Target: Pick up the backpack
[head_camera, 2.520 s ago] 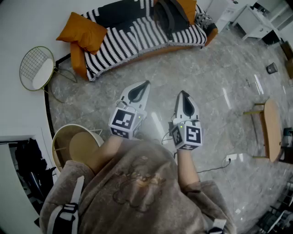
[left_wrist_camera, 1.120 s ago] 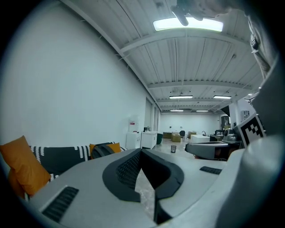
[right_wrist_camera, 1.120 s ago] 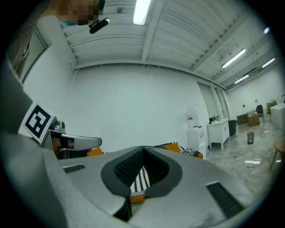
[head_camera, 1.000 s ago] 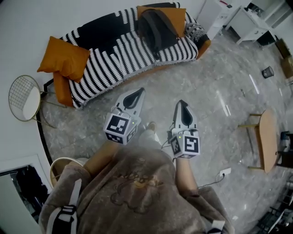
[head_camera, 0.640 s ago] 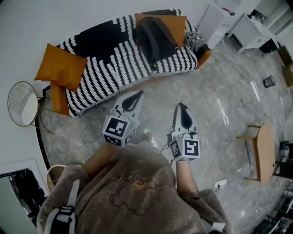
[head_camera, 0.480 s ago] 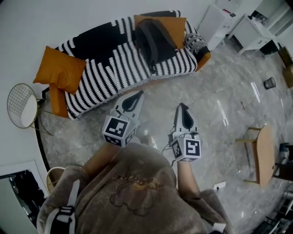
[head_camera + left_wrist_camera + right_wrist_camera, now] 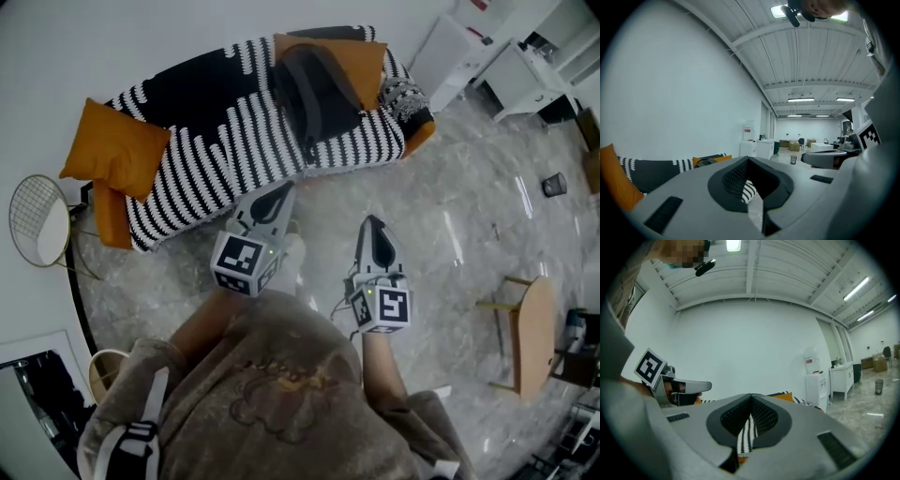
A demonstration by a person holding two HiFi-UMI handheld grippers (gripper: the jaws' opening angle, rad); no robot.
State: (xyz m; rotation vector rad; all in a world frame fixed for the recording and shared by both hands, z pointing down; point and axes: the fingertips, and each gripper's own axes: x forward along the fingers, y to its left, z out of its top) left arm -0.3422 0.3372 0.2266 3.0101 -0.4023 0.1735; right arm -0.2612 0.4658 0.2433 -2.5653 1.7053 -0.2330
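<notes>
Backpack (image 7: 314, 89) lay upper centre on sofa (image 7: 187, 117), long axis up-frame, well beyond both tips. Left hand-held gripper (image 7: 279, 192) sat nearer than right hand-held gripper (image 7: 373, 227). Both had jaws together, holding nothing.

A showroom-like hall: striped sofa (image 7: 234, 112) on marble floor (image 7: 450, 216), white cabinets (image 7: 506, 56), strip-lit ceiling (image 7: 806, 84).

A dark backpack (image 7: 314, 89) lies on the striped sofa (image 7: 216, 122), against an orange cushion (image 7: 364, 54) — the left gripper (image 7: 284, 190) and right gripper (image 7: 374, 225) point toward it over the marble floor (image 7: 450, 216), jaws together.
</notes>
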